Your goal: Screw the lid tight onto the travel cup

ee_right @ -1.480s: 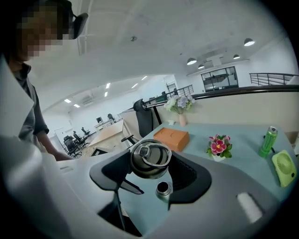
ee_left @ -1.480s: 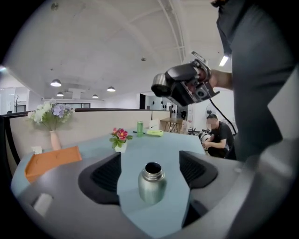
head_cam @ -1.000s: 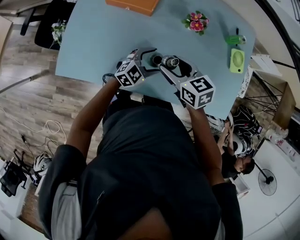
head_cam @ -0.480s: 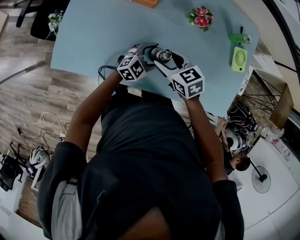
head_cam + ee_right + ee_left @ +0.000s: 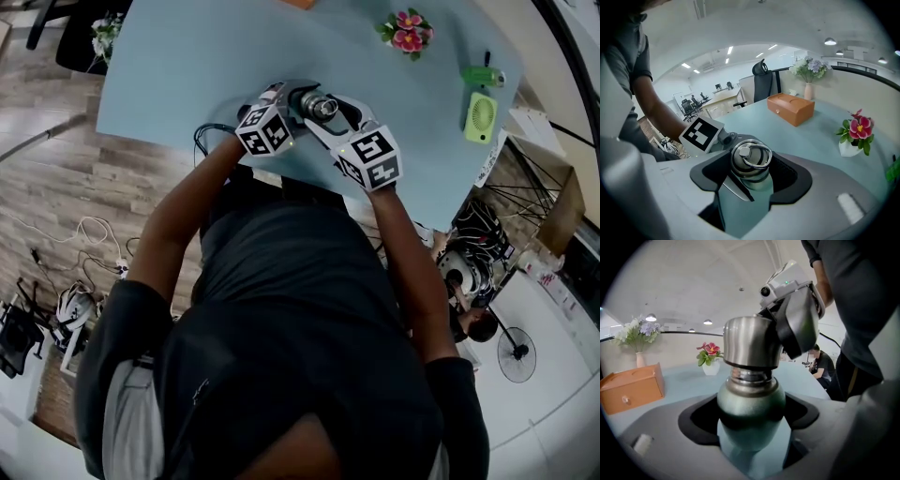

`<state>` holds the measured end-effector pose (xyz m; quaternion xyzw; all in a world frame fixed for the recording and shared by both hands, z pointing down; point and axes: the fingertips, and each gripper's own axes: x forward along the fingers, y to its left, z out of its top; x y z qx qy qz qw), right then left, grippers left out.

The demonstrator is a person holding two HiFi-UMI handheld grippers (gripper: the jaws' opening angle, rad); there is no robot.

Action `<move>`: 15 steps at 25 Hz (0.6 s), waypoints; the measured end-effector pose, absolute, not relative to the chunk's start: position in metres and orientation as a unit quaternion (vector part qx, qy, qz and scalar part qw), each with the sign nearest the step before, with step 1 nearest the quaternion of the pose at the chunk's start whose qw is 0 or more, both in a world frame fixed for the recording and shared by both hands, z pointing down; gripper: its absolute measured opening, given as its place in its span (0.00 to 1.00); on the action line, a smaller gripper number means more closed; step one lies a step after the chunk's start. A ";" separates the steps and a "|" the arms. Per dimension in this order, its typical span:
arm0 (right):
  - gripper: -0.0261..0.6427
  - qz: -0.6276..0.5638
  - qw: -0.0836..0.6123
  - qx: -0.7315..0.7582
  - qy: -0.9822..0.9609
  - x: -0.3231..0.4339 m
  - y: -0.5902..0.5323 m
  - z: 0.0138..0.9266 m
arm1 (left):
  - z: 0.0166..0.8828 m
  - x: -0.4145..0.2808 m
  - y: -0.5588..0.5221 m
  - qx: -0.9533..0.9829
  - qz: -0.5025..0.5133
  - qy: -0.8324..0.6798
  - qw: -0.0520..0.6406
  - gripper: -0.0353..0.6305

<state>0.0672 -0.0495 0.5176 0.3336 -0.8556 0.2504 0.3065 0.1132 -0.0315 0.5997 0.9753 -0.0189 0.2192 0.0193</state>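
A person seated at a pale blue table (image 5: pixel 187 66) works two hand-held grippers on a dark green, round-shouldered metal travel cup (image 5: pixel 751 397), which is at the table's near edge, directly in front of the person. The left gripper (image 5: pixel 751 420) is clamped on the cup's green body, with its dark pads pressed against either side just below the shoulder. The right gripper (image 5: pixel 751 176) comes in from the opposite side and is closed around the brushed-steel lid (image 5: pixel 751 157), which has a wire ring lying flat on its top.

The lid sits over the cup's mouth, and a band of bare steel neck shows between the lid's rim and the green shoulder. The cup is upright, but no view shows whether its base rests on the tabletop. From overhead the two grippers meet at the cup, their marker cubes close together and the person's forearms reaching in from below.

Farther across the table are an orange wooden box with a small knob (image 5: pixel 790 108), a pink flower in a white pot (image 5: pixel 855 133), a vase of pale blossoms (image 5: pixel 808 75) and a small lime-green desk fan (image 5: pixel 480 117), all well apart from the cup.
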 end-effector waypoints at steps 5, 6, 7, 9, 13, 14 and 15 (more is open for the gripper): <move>0.43 0.248 0.310 0.330 -0.856 0.067 -0.049 0.524 | 0.603 0.114 -0.032 0.976 0.218 -0.016 0.023 0.70; 0.43 0.248 0.309 0.330 -0.857 0.067 -0.049 0.524 | 0.603 0.114 -0.032 0.976 0.217 -0.015 0.023 0.70; 0.43 0.249 0.308 0.329 -0.857 0.066 -0.049 0.526 | 0.603 0.114 -0.032 0.976 0.216 -0.014 0.023 0.70; 0.43 0.251 0.300 0.329 -0.860 0.066 -0.049 0.528 | 0.604 0.115 -0.033 0.976 0.215 -0.013 0.024 0.70; 0.43 0.256 0.267 0.322 -0.871 0.068 -0.052 0.527 | 0.605 0.115 -0.035 0.978 0.208 -0.018 0.021 0.70; 0.43 0.257 0.259 0.318 -0.875 0.068 -0.052 0.527 | 0.604 0.115 -0.036 0.978 0.204 -0.020 0.020 0.70; 0.43 0.259 0.254 0.313 -0.878 0.069 -0.052 0.527 | 0.604 0.116 -0.036 0.979 0.201 -0.022 0.018 0.70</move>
